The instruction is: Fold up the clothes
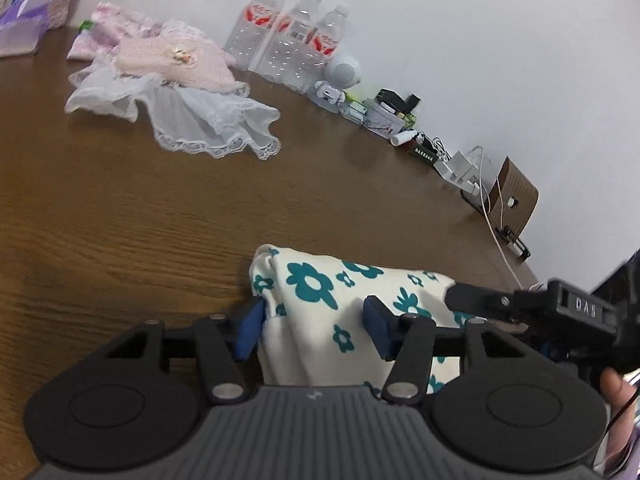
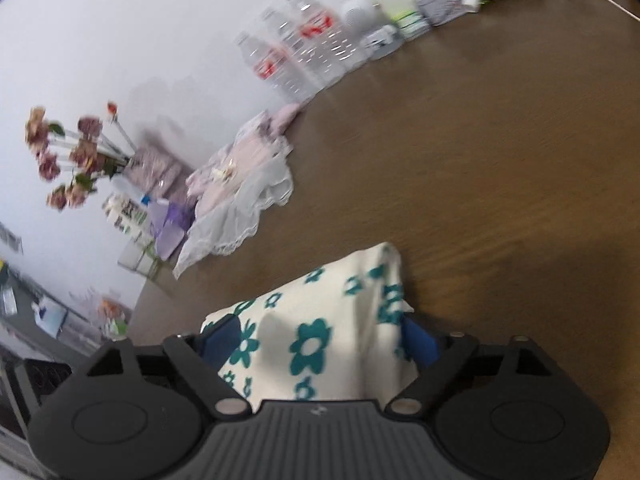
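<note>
Left wrist: left tool point(image 1: 314, 326) wide, flowered garment point(image 1: 320, 304) bunched between its pads on the bench point(image 1: 160, 216); right wrist: right tool point(image 2: 320, 340) wide astride it, lace-and-pink heap point(image 2: 244, 188) ahead-left unfolded, folding evidently unfinished.

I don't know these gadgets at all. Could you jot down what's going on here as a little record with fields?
Setting: brown wooden table against a white wall
Garment in work: cream cloth with teal flowers
Left gripper: open, fingers on either side of the cloth
Right gripper: open, cloth between its fingers
Waiting nearby: pink and white lace clothes
Along wall: water bottles, small clutter
</note>
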### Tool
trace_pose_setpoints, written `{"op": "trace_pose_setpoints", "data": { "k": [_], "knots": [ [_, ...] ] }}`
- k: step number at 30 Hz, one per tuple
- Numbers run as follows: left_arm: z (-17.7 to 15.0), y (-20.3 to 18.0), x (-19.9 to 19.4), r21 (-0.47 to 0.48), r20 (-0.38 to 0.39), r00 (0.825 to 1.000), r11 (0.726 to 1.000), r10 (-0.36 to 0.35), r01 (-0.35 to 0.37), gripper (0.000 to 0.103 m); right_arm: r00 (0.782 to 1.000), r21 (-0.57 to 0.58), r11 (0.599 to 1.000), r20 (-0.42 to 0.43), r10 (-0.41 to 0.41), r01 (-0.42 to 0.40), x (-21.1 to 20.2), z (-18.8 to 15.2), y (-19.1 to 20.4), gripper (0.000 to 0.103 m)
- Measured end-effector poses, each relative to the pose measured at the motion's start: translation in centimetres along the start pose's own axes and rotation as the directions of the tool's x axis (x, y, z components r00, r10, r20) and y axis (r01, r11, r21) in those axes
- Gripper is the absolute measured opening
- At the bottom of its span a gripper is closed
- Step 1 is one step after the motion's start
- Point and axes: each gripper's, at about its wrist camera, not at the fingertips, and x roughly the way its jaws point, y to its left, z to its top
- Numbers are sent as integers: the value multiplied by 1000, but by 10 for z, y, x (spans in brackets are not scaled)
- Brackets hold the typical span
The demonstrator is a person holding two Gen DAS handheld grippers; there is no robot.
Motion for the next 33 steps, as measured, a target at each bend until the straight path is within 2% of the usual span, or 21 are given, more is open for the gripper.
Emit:
{"op": "trace_pose_setpoints", "data": {
  "k": [2, 4, 6, 7, 8, 9, 12, 13, 14, 15, 16, 17, 19, 22, 25, 29, 33],
  "knots": [
    [1, 1, 4, 2, 2, 1000, 1000, -4, 4, 55, 1000, -18, 1000, -28, 8, -8, 3, 2, 5, 92],
    [1, 3, 2, -5, 10, 1000, 1000, -11, 11, 57, 1000, -45, 999, -20, -21, 20, -5, 1, 8, 90],
    [-1, 6, -11, -10, 23, 999, 1000, -28, 28, 66, 998, -96, 994, 1, -58, 58, -18, -3, 13, 89],
    [-5, 7, -23, 12, 29, 998, 998, -57, 57, 72, 997, -164, 984, 18, -72, 74, -30, -9, 17, 89],
    [-10, 7, -36, 49, 32, 995, 994, -95, 93, 78, 996, -244, 966, 34, -81, 87, -44, -17, 22, 89],
    [-16, 6, -48, 100, 32, 991, 987, -129, 125, 80, 996, -325, 941, 44, -83, 93, -56, -26, 26, 89],
    [-32, -11, -64, 293, 31, 994, 952, -104, 91, 87, 994, -510, 854, 46, -96, 106, -66, -52, 34, 88],
    [-37, -17, -63, 356, 26, 996, 932, -83, 68, 86, 993, -556, 823, 47, -108, 116, -65, -60, 36, 81],
    [-42, -22, -59, 392, 12, 998, 919, -55, 46, 83, 992, -600, 790, 49, -120, 125, -64, -68, 38, 74],
    [-42, -22, -54, 398, -8, 999, 916, -52, 51, 77, 989, -630, 764, 56, -134, 139, -62, -74, 39, 54],
    [-43, -23, -48, 404, -28, 998, 913, -49, 56, 65, 988, -641, 753, 61, -141, 147, -58, -76, 39, 33],
    [-43, -24, -43, 410, -47, 998, 910, -46, 61, 54, 988, -645, 750, 60, -140, 145, -55, -77, 38, 29],
    [-38, -23, -37, 417, -58, 998, 907, -37, 58, 50, 988, -652, 743, 78, -132, 151, -52, -76, 38, 28],
    [-28, -22, -27, 424, -88, 996, 903, -32, 67, 43, 979, -667, 717, 126, -161, 204, -42, -69, 43, 25],
    [2, -23, -3, 417, -131, 991, 905, -31, 83, 38, 966, -606, 752, 164, -199, 258, -25, -44, 45, 23],
    [47, -19, 52, 382, -130, 991, 922, -17, 66, 37, 938, -551, 759, 203, -280, 346, 15, 0, 39, 23],
    [88, -16, 106, 358, -115, 993, 933, -7, 48, 37, 890, -445, 772, 250, -381, 455, 60, 54, 23, 23]
  ]
}}
